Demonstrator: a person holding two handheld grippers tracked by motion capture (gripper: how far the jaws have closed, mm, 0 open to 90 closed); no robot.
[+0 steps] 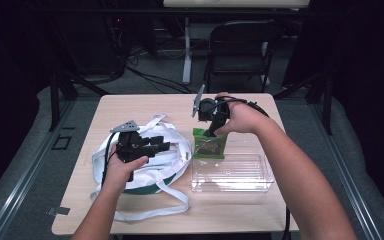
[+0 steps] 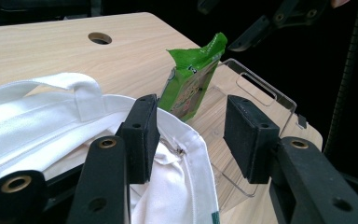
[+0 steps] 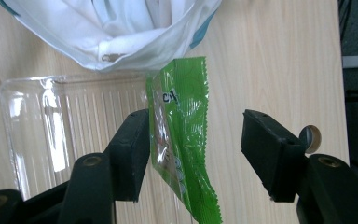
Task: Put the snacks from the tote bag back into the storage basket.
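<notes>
The green packet (image 1: 209, 143) stands at the far left corner of the clear plastic tray (image 1: 232, 173), close to the white tote bag (image 1: 172, 152) on its left; bare table (image 1: 145, 102) lies beyond. Its print is unreadable. The right gripper (image 3: 195, 142) stands open, one pad touching the packet. The left gripper (image 2: 191, 135), half open, straddles the bag's rim.

A pale wooden worktop (image 1: 130, 107) stands on grey carpet (image 1: 30, 170) in a dark room; beyond the tongs, a black folding chair (image 1: 240, 50) and floor cables (image 1: 155, 80).
</notes>
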